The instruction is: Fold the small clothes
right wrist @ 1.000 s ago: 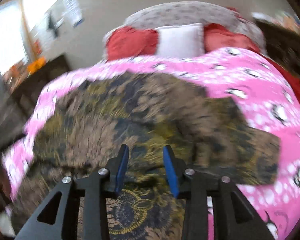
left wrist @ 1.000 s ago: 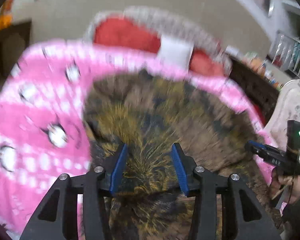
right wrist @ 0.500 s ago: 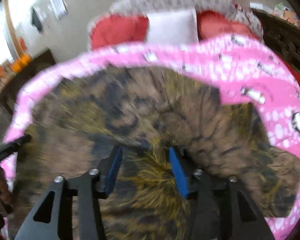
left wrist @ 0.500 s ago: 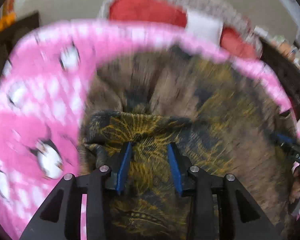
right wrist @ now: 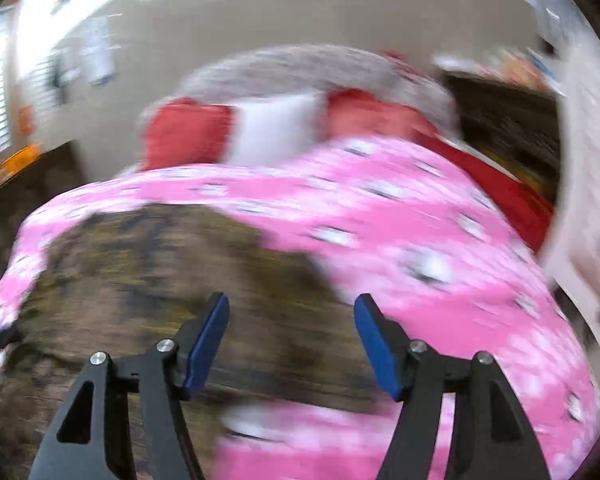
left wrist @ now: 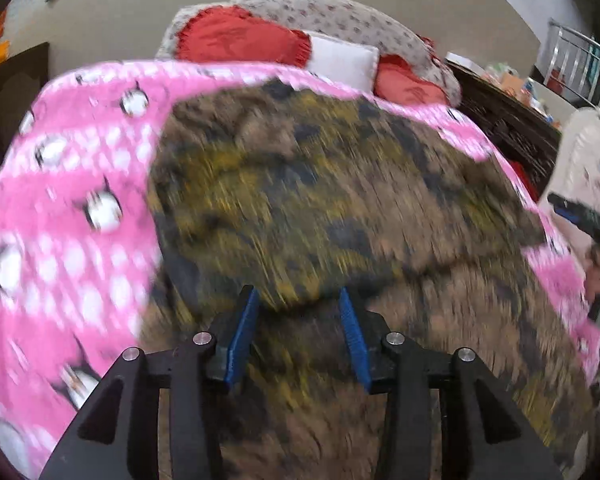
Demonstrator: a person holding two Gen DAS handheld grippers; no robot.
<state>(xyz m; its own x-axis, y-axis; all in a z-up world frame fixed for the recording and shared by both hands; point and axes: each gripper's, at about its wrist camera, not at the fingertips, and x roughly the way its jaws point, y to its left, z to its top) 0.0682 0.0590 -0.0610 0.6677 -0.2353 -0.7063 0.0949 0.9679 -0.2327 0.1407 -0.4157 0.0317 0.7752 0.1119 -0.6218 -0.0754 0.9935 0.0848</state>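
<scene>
- The brown-and-yellow patterned garment [left wrist: 340, 208] lies spread on a bed covered by a pink blanket [left wrist: 60, 208] with a penguin print.
- In the left wrist view the garment covers the middle of the blanket and runs down to the near edge; pink blanket shows along the left edge, the far edge and the right edge.
- A folded-over layer of the garment ends in a rounded edge just ahead of the left gripper's fingertips.
- The left gripper [left wrist: 298, 300] points down at the garment. Its jaws are opening, with a moderate gap between the blue pads [left wrist: 242, 332]. Cloth lies in the gap, but the pads do not visibly press on it; motion blur limits certainty.
- The right gripper [right wrist: 292, 308] is over the garment's right edge, where the cloth meets the pink blanket. Its jaws are opening and stand wide apart; nothing is gripped between them.
- In the right wrist view the garment occupies the near left part of the blanket, and the blanket is bare to the right.
- In the left wrist view the right gripper appears at the right edge of the bed, held in a hand [left wrist: 598, 268].
- At the head of the bed sit two red cushions [left wrist: 240, 36] and a white pillow [left wrist: 340, 62] against a floral headboard [left wrist: 320, 12].
- Both views are strongly motion-blurred.
</scene>
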